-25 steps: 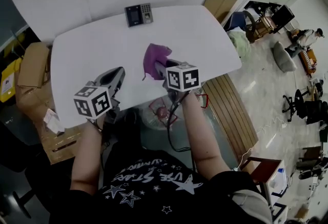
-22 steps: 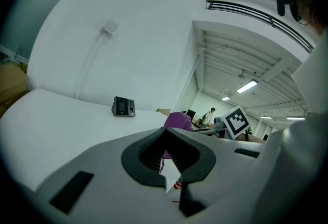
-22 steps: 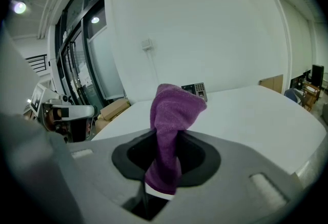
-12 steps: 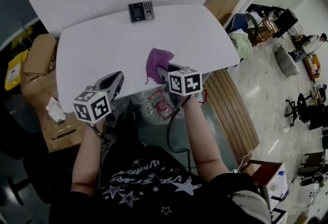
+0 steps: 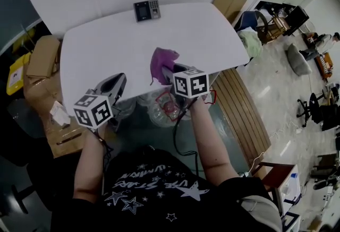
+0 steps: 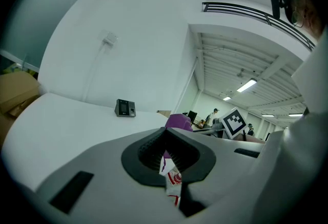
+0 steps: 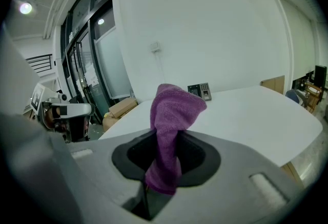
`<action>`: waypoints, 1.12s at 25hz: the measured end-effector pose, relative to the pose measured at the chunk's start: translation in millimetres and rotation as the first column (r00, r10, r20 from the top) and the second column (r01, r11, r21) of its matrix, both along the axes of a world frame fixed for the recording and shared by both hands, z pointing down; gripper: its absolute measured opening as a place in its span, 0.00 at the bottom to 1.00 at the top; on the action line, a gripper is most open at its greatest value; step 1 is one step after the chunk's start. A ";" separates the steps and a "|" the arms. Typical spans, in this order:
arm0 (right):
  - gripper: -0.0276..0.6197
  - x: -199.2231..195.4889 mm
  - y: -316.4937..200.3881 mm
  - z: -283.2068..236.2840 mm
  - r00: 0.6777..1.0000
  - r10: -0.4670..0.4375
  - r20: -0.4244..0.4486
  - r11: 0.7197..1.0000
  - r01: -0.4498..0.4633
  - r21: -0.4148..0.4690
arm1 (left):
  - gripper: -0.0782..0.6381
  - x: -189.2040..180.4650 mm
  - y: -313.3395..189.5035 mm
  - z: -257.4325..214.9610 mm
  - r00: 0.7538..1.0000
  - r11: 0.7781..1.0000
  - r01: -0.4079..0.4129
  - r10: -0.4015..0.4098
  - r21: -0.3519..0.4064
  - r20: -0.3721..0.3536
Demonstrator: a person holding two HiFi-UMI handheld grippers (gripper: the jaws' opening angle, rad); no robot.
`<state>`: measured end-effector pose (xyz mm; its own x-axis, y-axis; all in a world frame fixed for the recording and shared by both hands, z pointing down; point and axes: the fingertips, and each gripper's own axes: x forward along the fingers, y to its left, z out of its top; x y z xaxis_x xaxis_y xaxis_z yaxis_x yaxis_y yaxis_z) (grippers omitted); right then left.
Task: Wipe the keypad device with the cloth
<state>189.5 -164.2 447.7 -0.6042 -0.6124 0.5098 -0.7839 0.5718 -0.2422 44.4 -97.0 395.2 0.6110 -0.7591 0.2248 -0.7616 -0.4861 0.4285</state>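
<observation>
ok, nearest first: right gripper point(image 7: 166, 138) is clamped on the crumpled purple terry cloth point(image 7: 171, 115), which is pinched low with most of it standing up in a wad above the jaws. left gripper point(image 6: 165, 133) sits off to the right one's left at the near edge, jaws drawn together on nothing. both hover at the near rim of the rounded white table point(image 5: 106, 50). the small dark keypad device with screen and buttons point(image 5: 146, 10) is well ahead of both grippers, at the table's far edge by the wall, untouched. wiping looks not yet begun.

risks, my read:
- cloth wad is floppy, so it could fold back on contact and let the hard jaw tips scrape the screen or keys.
- the device looks light and nothing holds it down, so a wipe pushing away could slide or tip it off the far edge. the left gripper is free to brace it.
- the long reach could drag the cloth on the table and loosen the pinch.

count: two grippers, one cloth, one keypad device, one table.
</observation>
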 end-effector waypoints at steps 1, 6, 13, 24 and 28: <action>0.19 -3.4 0.5 -3.0 1.000 0.002 0.001 1.000 -0.002 0.005 | 0.12 -3.2 0.8 -1.8 1.000 1.000 -0.004 0.004 0.006 -0.002; 0.19 -26.4 4.6 -11.7 0.999 0.024 -0.031 1.000 -0.024 0.020 | 0.12 -33.8 9.8 -6.8 1.000 0.999 -0.022 0.022 0.026 -0.010; 0.19 -66.3 35.2 -26.5 0.995 0.083 -0.050 0.996 -0.081 0.047 | 0.12 -85.2 34.9 -16.7 0.999 0.998 -0.048 0.049 0.050 -0.015; 0.19 -113.4 125.5 -20.8 0.983 0.183 -0.016 0.983 -0.183 0.025 | 0.12 -138.0 105.2 -11.4 0.990 0.989 -0.139 0.141 0.048 -0.031; 0.19 -132.5 159.7 -23.3 0.977 0.213 -0.021 0.977 -0.212 0.033 | 0.12 -156.7 132.1 -8.5 0.984 0.984 -0.173 0.175 0.043 -0.032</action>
<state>57.0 -4.5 424.4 -0.4466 -0.7407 0.5019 -0.8935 0.3984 -0.2071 -112.3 35.0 386.7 0.7415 -0.6485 0.1720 -0.6485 -0.6270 0.4315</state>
